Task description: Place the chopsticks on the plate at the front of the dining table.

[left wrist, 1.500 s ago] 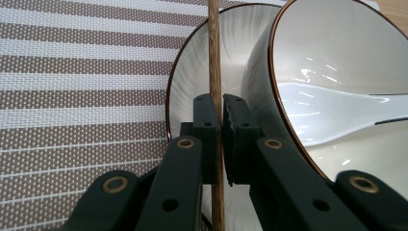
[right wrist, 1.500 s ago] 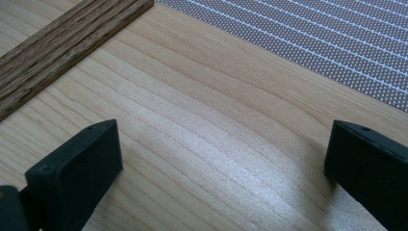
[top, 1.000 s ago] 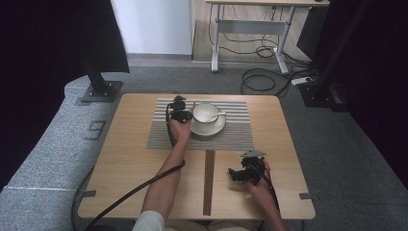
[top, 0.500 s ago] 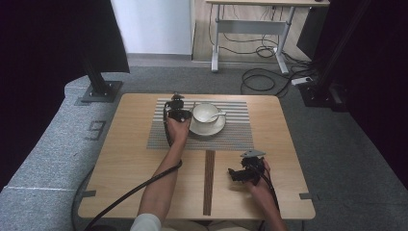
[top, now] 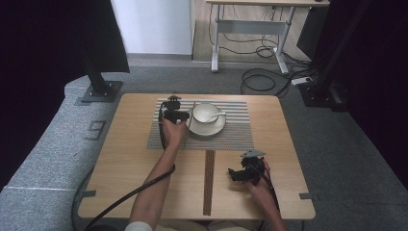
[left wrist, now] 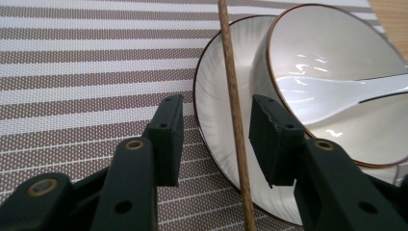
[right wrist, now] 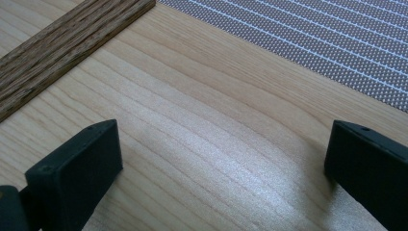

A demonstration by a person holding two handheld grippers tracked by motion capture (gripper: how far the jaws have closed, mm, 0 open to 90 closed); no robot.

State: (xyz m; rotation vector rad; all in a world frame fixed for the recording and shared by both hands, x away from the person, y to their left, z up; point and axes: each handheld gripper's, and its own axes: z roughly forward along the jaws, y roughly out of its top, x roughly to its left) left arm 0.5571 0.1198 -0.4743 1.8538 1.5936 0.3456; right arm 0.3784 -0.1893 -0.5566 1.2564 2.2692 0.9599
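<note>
Since the earlier frame my left gripper (top: 185, 116) has drawn back a little from the saucer (left wrist: 211, 96), and its jaws have just been opening. The chopstick (left wrist: 234, 110) now stands free between them, pads clear on both sides, released rather than held. Its long axis runs away from me, one end resting across the saucer rim, just left of the bowl (top: 206, 112) with its spoon (top: 217, 115). Left hand is far nearer; my right gripper (top: 233, 174) hovers wide open and empty above bare wood, well apart. Wooden surface (top: 120, 159), striped placemat (top: 235, 134), dark inlay strip (top: 209, 183); grey carpet, a desk and cables beyond.
</note>
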